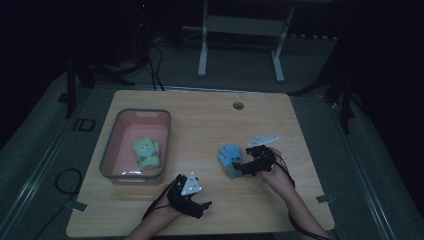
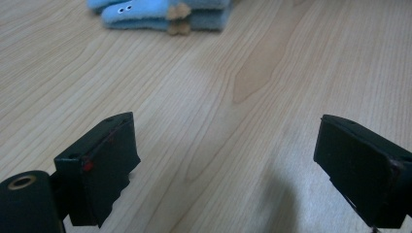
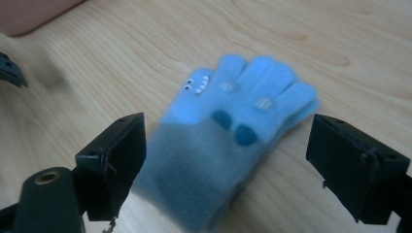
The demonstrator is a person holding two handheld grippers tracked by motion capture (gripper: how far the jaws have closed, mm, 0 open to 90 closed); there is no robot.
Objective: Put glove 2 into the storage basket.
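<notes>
With my right gripper (image 3: 226, 165) wide open around the blue glove (image 3: 228, 136), gripping nothing, I'd centre on its cuff. Then I'd pinch firmly.

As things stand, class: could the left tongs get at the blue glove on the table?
Probably yes. The left tongs stand open, with bare wood between them and the blue glove. The right tongs, open at the glove's cuff, could crowd the approach.
</notes>
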